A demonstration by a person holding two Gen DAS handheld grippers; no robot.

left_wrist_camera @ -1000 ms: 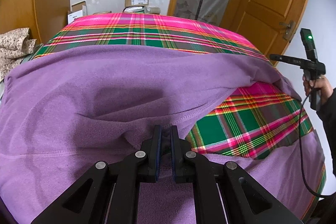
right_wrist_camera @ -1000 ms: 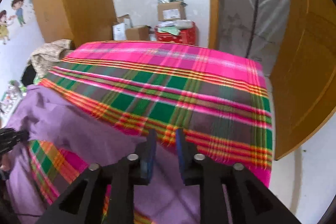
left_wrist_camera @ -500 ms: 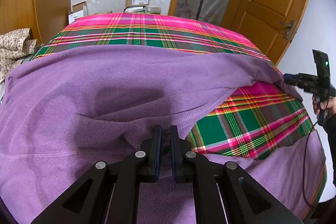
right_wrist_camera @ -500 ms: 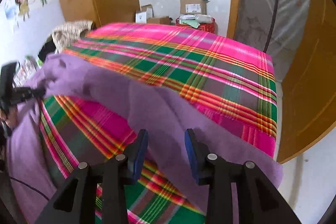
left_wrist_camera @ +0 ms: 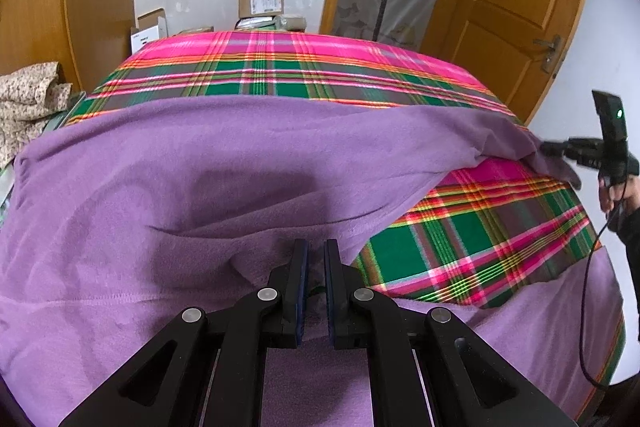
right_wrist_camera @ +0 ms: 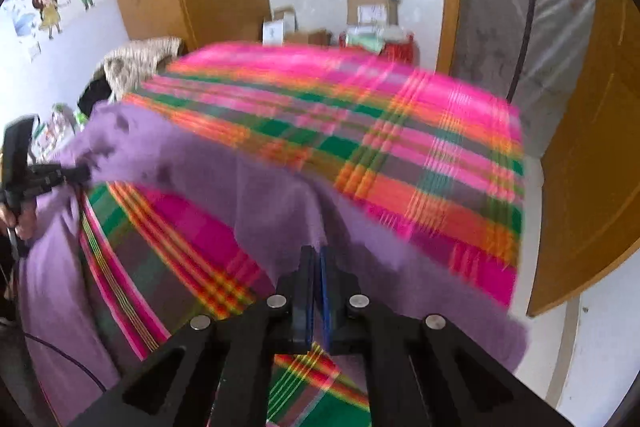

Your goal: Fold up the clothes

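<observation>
1. Where the left wrist view looked out, the left gripper point(left_wrist_camera: 315, 259) was seen nearly closed, pinching a fold of the purple garment point(left_wrist_camera: 168, 179) spread over the plaid bed point(left_wrist_camera: 280, 67). The right gripper point(left_wrist_camera: 550, 147) was seen at the sleeve end.
2. As seen from the right wrist view, the right gripper point(right_wrist_camera: 317, 267) was closed on the sleeve point(right_wrist_camera: 256, 187), which was stretched across the bed towards the left gripper point(right_wrist_camera: 82, 173).

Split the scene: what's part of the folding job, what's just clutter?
In the job:
purple fleece garment
left gripper, shut on it
right gripper, shut on its sleeve
plaid bedspread, the work surface

Lying about:
cardboard boxes
floral cloth pile
wall stickers
</observation>
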